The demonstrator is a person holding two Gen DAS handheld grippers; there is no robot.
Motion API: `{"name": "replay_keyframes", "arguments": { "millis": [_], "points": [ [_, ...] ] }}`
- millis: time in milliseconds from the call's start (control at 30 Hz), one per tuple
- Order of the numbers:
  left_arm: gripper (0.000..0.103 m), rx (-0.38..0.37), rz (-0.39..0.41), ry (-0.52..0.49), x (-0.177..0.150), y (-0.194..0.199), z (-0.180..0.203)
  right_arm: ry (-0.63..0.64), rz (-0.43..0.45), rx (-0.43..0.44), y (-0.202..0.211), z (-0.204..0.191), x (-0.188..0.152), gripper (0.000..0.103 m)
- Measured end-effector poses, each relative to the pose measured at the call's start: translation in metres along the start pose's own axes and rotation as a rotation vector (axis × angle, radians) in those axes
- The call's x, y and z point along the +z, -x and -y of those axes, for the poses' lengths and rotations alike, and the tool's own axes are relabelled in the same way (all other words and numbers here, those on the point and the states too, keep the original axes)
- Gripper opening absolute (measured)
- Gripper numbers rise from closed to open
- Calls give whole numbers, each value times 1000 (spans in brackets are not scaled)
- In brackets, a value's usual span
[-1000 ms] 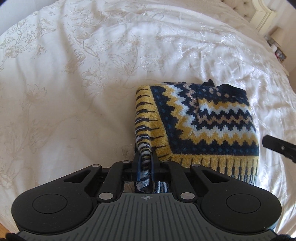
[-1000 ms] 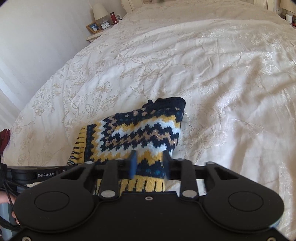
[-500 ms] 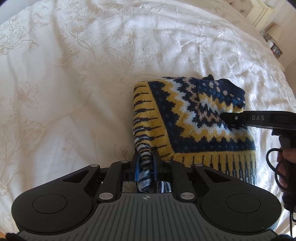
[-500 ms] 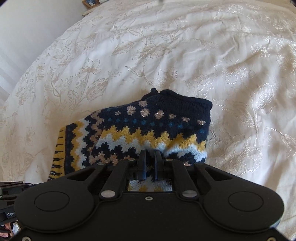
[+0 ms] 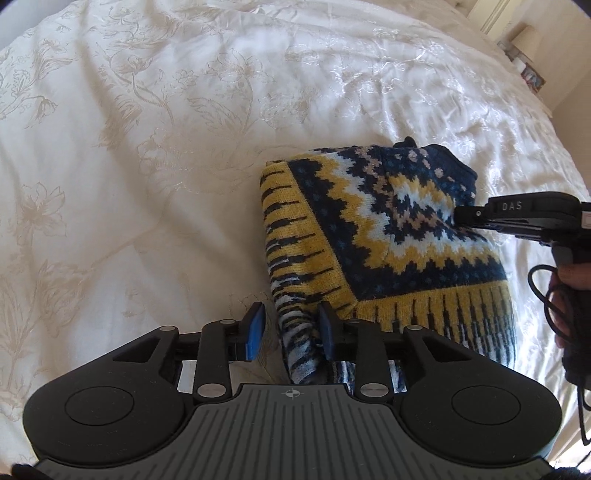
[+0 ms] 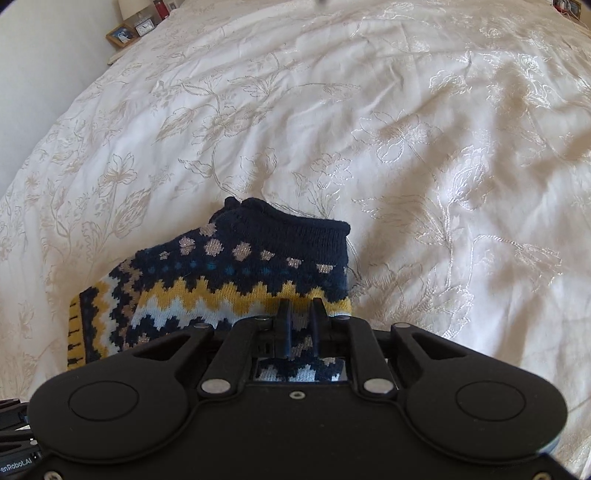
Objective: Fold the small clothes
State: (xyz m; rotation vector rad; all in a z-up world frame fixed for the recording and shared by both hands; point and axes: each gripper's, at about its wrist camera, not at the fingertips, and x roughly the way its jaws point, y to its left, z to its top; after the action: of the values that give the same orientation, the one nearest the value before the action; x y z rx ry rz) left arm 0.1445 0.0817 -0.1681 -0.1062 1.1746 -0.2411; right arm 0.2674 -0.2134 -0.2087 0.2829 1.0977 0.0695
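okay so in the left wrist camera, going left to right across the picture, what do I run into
Bare bedspread → the left tool, open, its fingers either side of a hanging striped fold → the patterned sweater → the right tool reaching onto the sweater's right side → the hand holding it, with a black cable.

The sweater (image 5: 384,236) is thick knitted wool-like cloth, matt and slightly fuzzy, with ribbed knit along its yellow hem. Under it, the bedspread (image 5: 147,155) is smooth woven cloth with a soft sheen and raised, glossier embroidered flowers. The left gripper (image 5: 291,330) is matt black plastic with a ribbed grey panel, bright metal screw heads and blue rubbery-looking pads (image 5: 255,328). The right gripper (image 6: 299,326) is the same matt black plastic with shiny metal screws. The picture frame (image 6: 120,35) looks like wood.
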Motion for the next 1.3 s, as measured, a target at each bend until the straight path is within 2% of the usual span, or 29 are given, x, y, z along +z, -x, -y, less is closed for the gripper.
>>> {"name": "replay_keyframes", "arguments": {
  "millis": [100, 167, 200, 333, 467, 567, 633, 733, 900, 967, 1033, 1100, 1133, 1167, 1200, 1300],
  "points": [
    [35, -4, 11, -46, 4, 8, 2, 20, 32, -5, 17, -4, -1, 25],
    [35, -1, 32, -89, 7, 17, 6, 29, 66, 3, 34, -5, -6, 41],
    [35, -1, 46, -110, 8, 21, 9, 37, 84, 6, 44, -7, -11, 43],
    [39, -24, 106, -217, 7, 33, 23, 82, 99, 4, 70, -18, -37, 44],
    [42, -24, 98, -288, -1, 24, 32, 140, 71, 22, 78, -33, -71, 44],
    [43, -4, 44, -285, -9, 10, 28, 142, 15, 32, 69, -38, -95, 44],
    [48, 12, 14, -277, -14, 1, 25, 131, 0, 29, 62, -39, -104, 44],
    [57, 33, 24, -243, -18, -1, 20, 131, 3, 32, 59, -37, -104, 44],
    [62, 62, 33, -195, -18, 11, 20, 163, 35, 65, 73, -36, -100, 48],
    [79, 95, 33, -169, -21, 21, 22, 165, 60, 69, 85, -37, -103, 61],
    [85, 125, 36, -140, -29, 33, 23, 159, 87, 64, 98, -37, -106, 66],
    [86, 130, 35, -113, -37, 45, 25, 143, 110, 55, 113, -36, -110, 73],
    [88, 136, 34, -104, -42, 50, 27, 131, 116, 53, 118, -34, -112, 82],
    [97, 149, 31, -98, -46, 54, 30, 115, 120, 55, 124, -32, -114, 95],
    [102, 168, 26, -95, -51, 59, 33, 95, 117, 65, 129, -29, -117, 100],
    [103, 198, 25, -98, -65, 72, 43, 50, 99, 68, 142, -22, -124, 102]
  ]
}}
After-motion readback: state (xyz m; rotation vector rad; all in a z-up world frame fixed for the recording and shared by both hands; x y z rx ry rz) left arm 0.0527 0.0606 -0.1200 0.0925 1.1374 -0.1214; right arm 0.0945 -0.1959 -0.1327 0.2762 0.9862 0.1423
